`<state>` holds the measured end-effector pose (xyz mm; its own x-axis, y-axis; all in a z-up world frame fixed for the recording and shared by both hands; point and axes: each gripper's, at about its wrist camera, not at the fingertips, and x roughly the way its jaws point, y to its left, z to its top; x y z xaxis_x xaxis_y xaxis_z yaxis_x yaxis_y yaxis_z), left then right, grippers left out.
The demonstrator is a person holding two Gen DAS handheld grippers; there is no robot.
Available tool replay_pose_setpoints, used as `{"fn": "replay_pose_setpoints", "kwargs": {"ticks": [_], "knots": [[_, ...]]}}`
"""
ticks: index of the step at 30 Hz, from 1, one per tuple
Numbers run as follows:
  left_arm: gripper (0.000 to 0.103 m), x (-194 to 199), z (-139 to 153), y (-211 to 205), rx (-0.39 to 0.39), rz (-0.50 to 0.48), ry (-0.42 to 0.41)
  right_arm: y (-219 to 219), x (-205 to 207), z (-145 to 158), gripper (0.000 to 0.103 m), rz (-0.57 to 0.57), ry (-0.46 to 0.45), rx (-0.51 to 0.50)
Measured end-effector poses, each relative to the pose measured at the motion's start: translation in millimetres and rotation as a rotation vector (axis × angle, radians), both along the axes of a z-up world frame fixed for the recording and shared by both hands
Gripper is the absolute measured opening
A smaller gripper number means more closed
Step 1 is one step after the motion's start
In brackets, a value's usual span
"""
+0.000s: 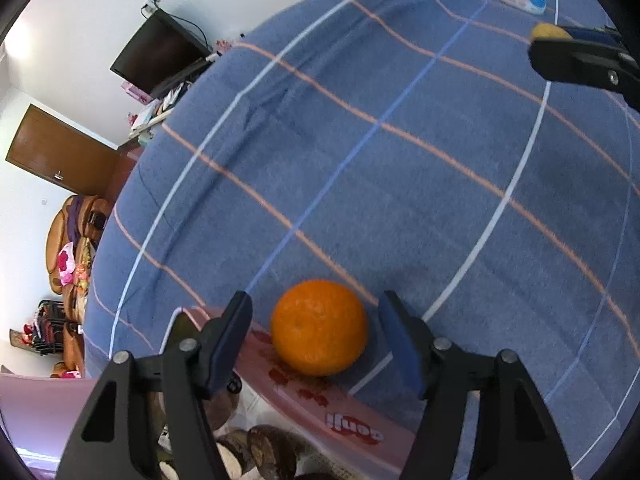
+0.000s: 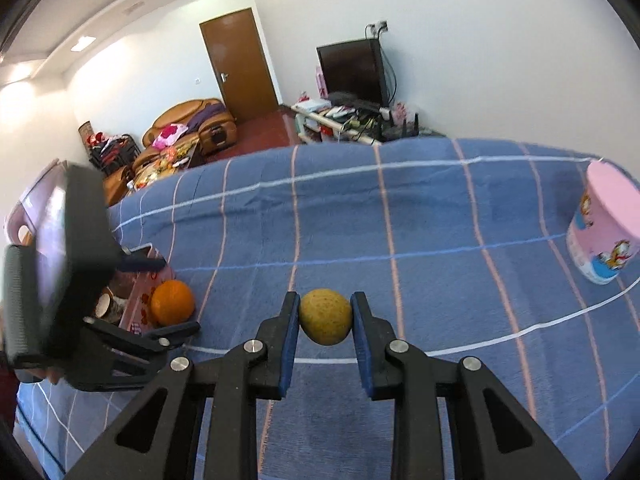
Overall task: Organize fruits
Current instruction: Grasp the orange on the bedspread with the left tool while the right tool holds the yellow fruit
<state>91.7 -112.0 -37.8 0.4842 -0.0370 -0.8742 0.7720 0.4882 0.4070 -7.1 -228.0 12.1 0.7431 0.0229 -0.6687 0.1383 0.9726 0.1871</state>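
Orange (image 1: 319, 327) sits on the blue checked cloth (image 1: 400, 160), touching the pink box (image 1: 320, 396) at the left. Left gripper (image 1: 316, 340) brackets the orange, its jaws apart and clear of the peel. It looks firm, round and apt to roll, so take it across its widest middle. Right of the orange, the right gripper (image 2: 326, 322) is clamped on a small yellow fruit (image 2: 326, 321) held above the cloth. Farthest right stands a pink tub (image 2: 604, 228).

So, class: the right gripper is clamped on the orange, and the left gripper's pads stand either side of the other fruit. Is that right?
Not quite: the fruits are swapped. The right wrist view shows the right gripper clamped on the yellow-green fruit; the left gripper stands around the orange.
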Motion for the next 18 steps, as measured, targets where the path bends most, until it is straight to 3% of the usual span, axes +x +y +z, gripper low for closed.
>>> {"fn": "replay_pose_setpoints", "kwargs": {"ticks": [2, 6, 13, 16, 18], "knots": [[0.067, 4.6, 1.5, 1.9, -0.017, 0.024, 0.036, -1.5, -1.8, 3.8, 0.027, -0.003, -0.01, 0.008], [0.054, 8.1, 2.9, 7.3, -0.053, 0.042, 0.09, -3.3, -3.5, 6.4, 0.027, -0.004, -0.016, 0.014], [0.048, 0.1, 5.5, 9.2, -0.058, 0.08, 0.06, -11.2, -4.3, 6.0, 0.027, -0.026, -0.02, 0.037], [0.048, -7.9, 7.2, 11.1, -0.115, 0.13, 0.021, -13.2, -4.3, 6.6, 0.027, -0.036, -0.028, 0.042], [0.048, -20.6, 16.5, 11.5, -0.199, 0.18, -0.018, -16.1, -3.2, 5.9, 0.027, -0.047, -0.032, 0.047]]}}
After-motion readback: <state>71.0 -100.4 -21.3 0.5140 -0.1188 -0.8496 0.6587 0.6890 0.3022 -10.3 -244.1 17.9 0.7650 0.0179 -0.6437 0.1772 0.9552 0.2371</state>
